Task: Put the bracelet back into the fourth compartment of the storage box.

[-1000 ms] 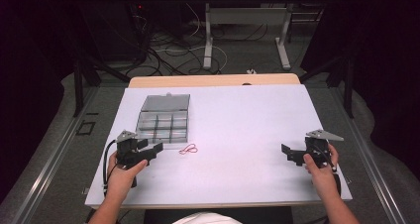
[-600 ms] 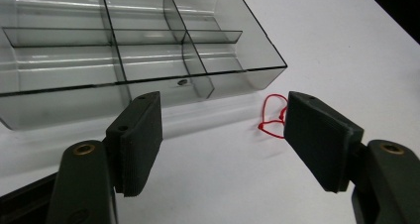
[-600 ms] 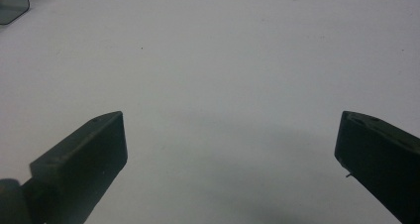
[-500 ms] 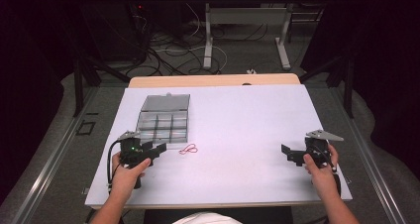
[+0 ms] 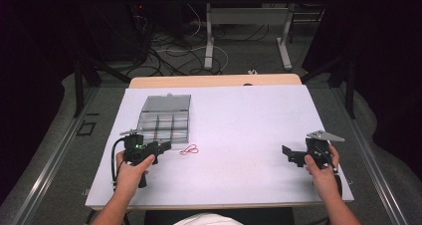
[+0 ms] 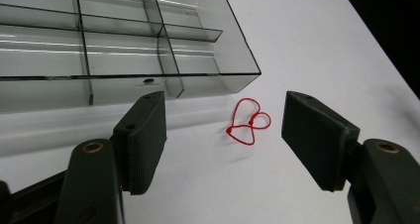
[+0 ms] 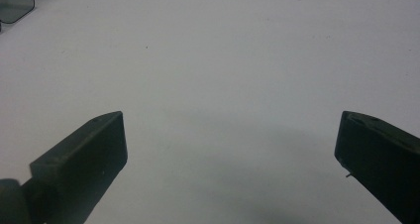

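Starting at your left: your left gripper (image 5: 158, 147) sits low over the white table (image 5: 239, 125), pointing at the red rubber band (image 5: 189, 149), which lies flat on the surface just beyond the tips. In the left gripper view the band (image 6: 247, 121) lands right in the gap ahead of the 2 black pads (image 6: 143, 140), closer to the right-hand pad than the left one, and nothing touches it. The jaws have just been narrowing a bit, but they're spread apart and holding nothing, band loose on the table between and in front of them.

Just behind the band is the clear compartment box (image 5: 164, 119), lid flipped back; its near corner (image 6: 233, 70) sits just beside the band, apart from it as far as you can see.

Over at the right, your right gripper (image 5: 294, 155) hovers near the table's right edge, well apart from the band. Its jaws stand wide, with bare table (image 7: 223, 75) between them.
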Motion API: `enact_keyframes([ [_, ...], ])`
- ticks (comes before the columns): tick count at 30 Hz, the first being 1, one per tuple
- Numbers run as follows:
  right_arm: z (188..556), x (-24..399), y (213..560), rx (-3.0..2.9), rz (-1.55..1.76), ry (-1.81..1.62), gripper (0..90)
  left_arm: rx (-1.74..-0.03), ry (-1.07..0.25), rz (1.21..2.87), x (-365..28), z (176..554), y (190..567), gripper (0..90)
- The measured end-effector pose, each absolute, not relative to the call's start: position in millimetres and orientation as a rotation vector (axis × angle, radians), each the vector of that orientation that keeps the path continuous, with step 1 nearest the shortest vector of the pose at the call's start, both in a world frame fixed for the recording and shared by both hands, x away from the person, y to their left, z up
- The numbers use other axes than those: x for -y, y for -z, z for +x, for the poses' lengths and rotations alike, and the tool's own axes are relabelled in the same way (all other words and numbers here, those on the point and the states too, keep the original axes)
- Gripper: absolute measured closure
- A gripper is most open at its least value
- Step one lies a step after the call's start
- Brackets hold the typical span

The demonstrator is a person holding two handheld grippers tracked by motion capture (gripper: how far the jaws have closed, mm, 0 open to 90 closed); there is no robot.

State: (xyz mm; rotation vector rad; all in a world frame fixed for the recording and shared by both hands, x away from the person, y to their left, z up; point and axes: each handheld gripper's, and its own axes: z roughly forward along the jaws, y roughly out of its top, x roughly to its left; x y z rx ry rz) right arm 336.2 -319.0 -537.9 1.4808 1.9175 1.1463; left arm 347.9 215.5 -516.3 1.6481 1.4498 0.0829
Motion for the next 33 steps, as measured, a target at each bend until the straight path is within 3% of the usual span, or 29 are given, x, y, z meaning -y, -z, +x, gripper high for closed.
enact_keyframes([
  [14,335.5,318.0,537.0,-1.917,1.476,-1.154,0.0,-1.516,-0.017,1.59,-208.4,354.5,508.4,38.6],
  [33,335.3,317.7,536.9,-1.912,1.48,-1.155,0.0,-1.544,0.01,1.646,-189.8,363.2,508.9,45.8],
])
